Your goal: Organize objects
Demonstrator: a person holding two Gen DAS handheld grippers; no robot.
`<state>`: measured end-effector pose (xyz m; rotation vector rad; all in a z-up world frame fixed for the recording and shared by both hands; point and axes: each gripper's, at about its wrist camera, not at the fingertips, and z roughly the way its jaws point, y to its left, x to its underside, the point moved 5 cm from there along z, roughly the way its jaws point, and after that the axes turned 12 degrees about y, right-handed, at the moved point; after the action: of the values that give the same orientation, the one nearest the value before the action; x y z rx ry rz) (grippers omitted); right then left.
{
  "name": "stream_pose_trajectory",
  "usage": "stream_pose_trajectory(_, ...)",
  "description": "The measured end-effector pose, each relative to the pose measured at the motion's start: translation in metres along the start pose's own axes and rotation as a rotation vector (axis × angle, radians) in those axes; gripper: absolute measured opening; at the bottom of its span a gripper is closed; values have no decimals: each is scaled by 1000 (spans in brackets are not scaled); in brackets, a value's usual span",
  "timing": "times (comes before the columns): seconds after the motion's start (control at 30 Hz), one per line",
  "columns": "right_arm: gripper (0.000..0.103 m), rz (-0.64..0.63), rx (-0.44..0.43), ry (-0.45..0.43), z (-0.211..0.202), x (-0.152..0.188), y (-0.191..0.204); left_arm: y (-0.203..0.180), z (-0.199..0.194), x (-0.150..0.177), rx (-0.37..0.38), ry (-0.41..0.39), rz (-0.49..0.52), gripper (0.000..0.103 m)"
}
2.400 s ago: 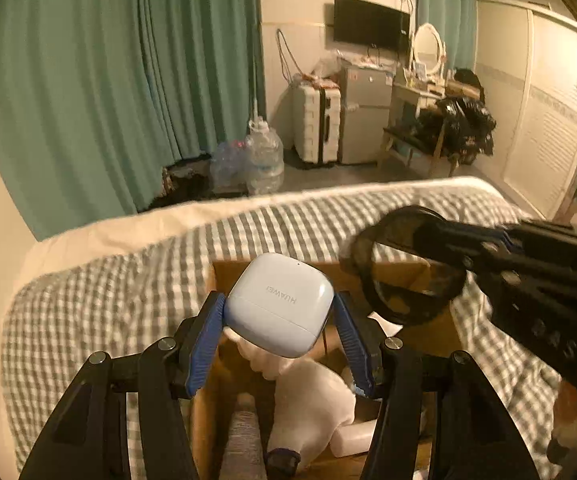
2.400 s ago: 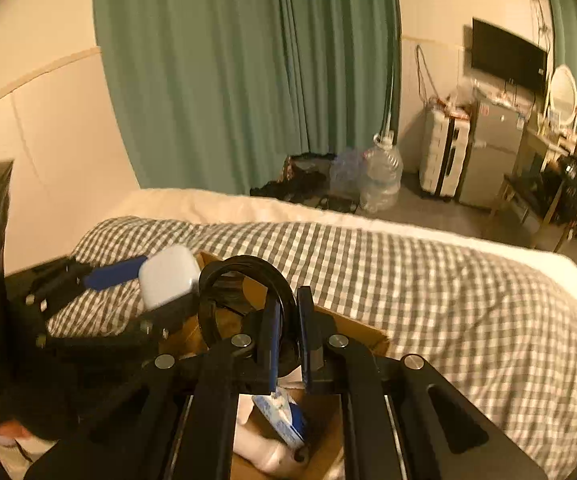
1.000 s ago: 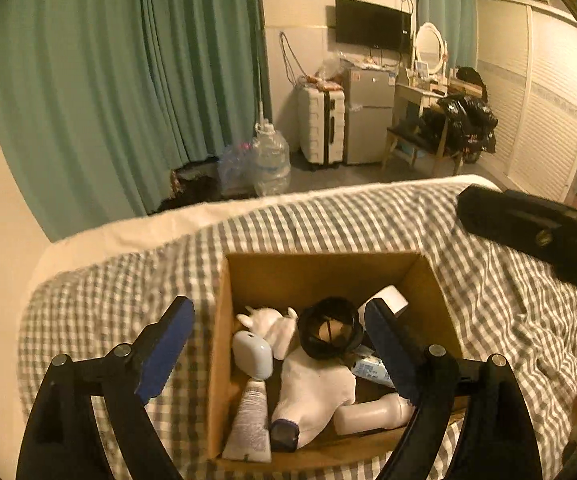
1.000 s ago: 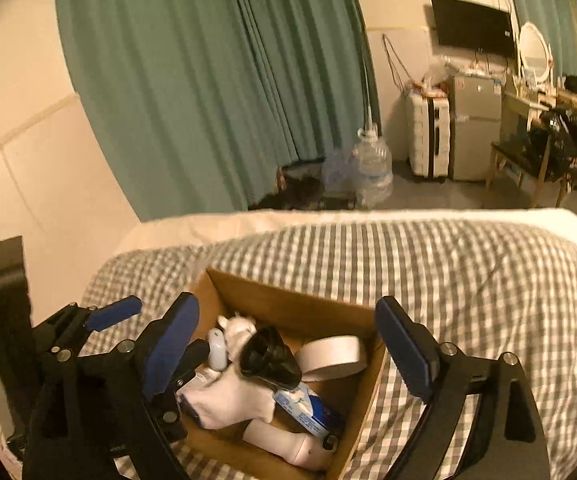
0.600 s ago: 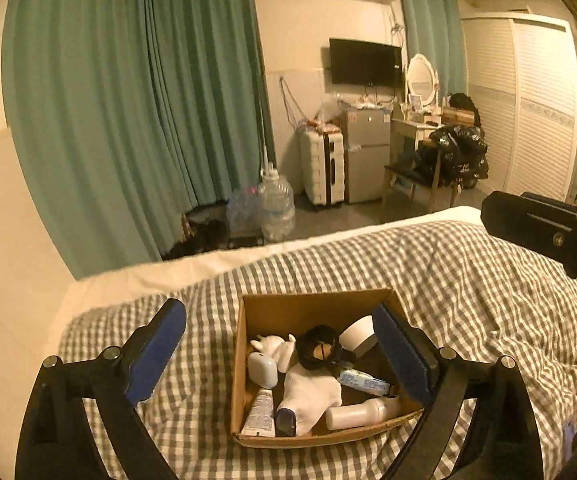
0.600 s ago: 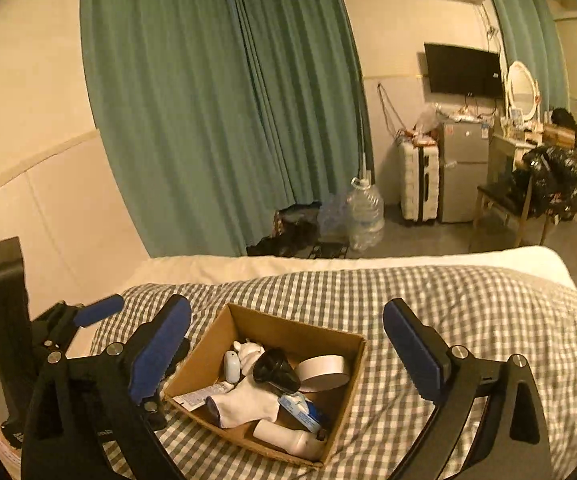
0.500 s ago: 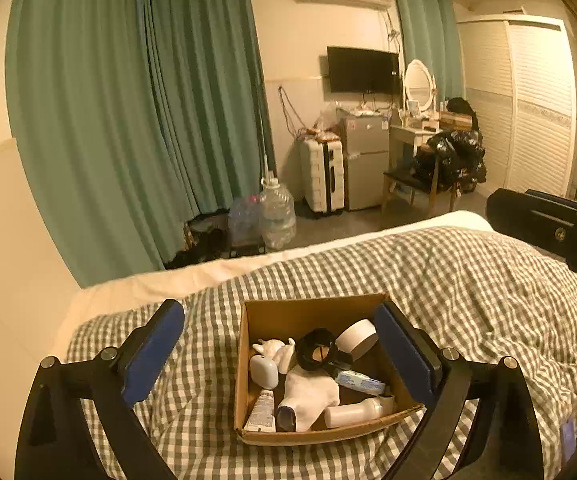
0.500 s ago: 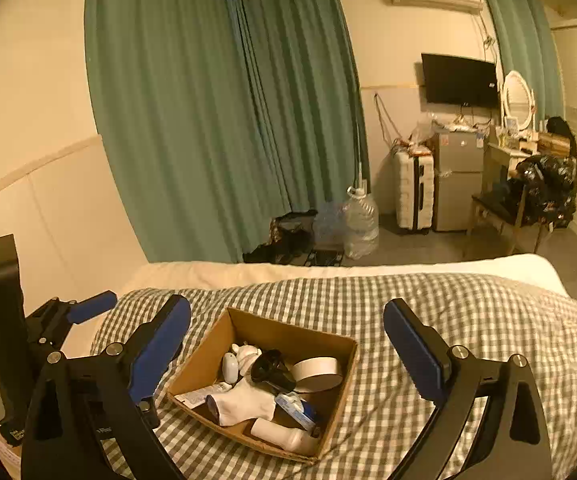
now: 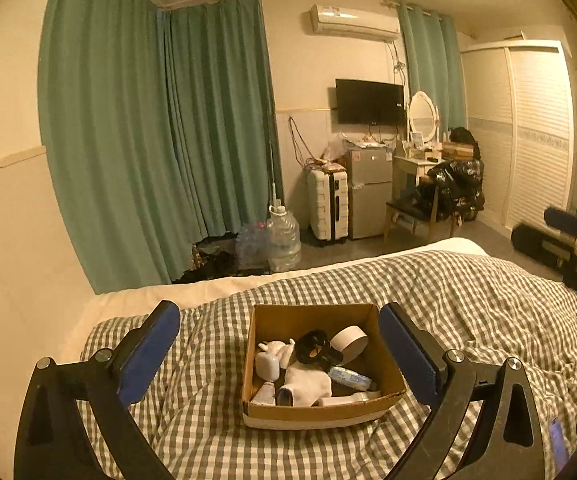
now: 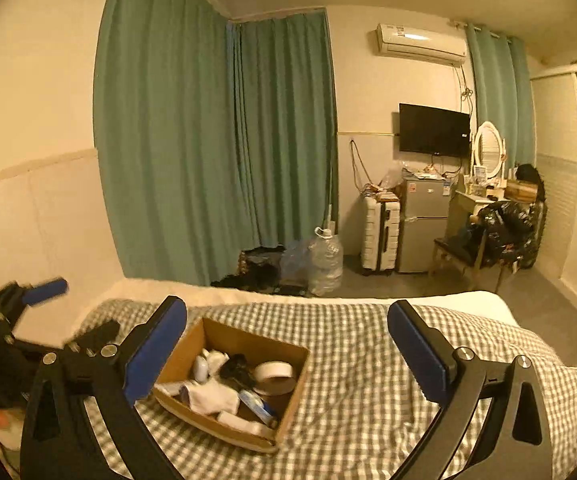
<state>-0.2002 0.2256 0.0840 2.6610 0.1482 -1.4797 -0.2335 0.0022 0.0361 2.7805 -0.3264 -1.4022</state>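
Both the left hand-held gripper (image 9: 278, 344) and right hand-held gripper (image 10: 286, 340) are wide open and empty; the cardboard box (image 9: 314, 314), light yet flexible, is probably best gripped at its 3 and 9 o'clock walls.

Green curtains (image 9: 160, 152), suitcase (image 9: 328, 204), wall television (image 9: 369, 101).

Setting: home bedroom. Bed with checked duvet (image 9: 468, 292), teal curtains (image 9: 160, 152), wall TV (image 9: 369, 101), air conditioner (image 9: 354, 23), vanity mirror (image 9: 423, 116), suitcase (image 9: 328, 204), mini fridge (image 9: 369, 192), louvred wardrobe (image 9: 528, 132).
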Motion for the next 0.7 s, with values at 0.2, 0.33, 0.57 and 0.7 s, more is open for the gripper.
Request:
stream_pose_trajectory(0.2, 101, -43, 43, 48, 16, 49, 7, 6, 17, 30, -27, 15, -56, 103)
stream_pose_trajectory(0.33, 101, -66, 84, 88, 35, 86, 12, 5, 37, 54, -47, 30, -97, 103)
stream_pose_trajectory(0.57, 101, -54, 125, 112, 75, 126, 4, 7, 72, 98, -92, 104, -99, 103)
stream_pose_trajectory(0.7, 101, -54, 108, 150, 92, 145, 5, 11, 75, 108, -103, 111, -110, 103)
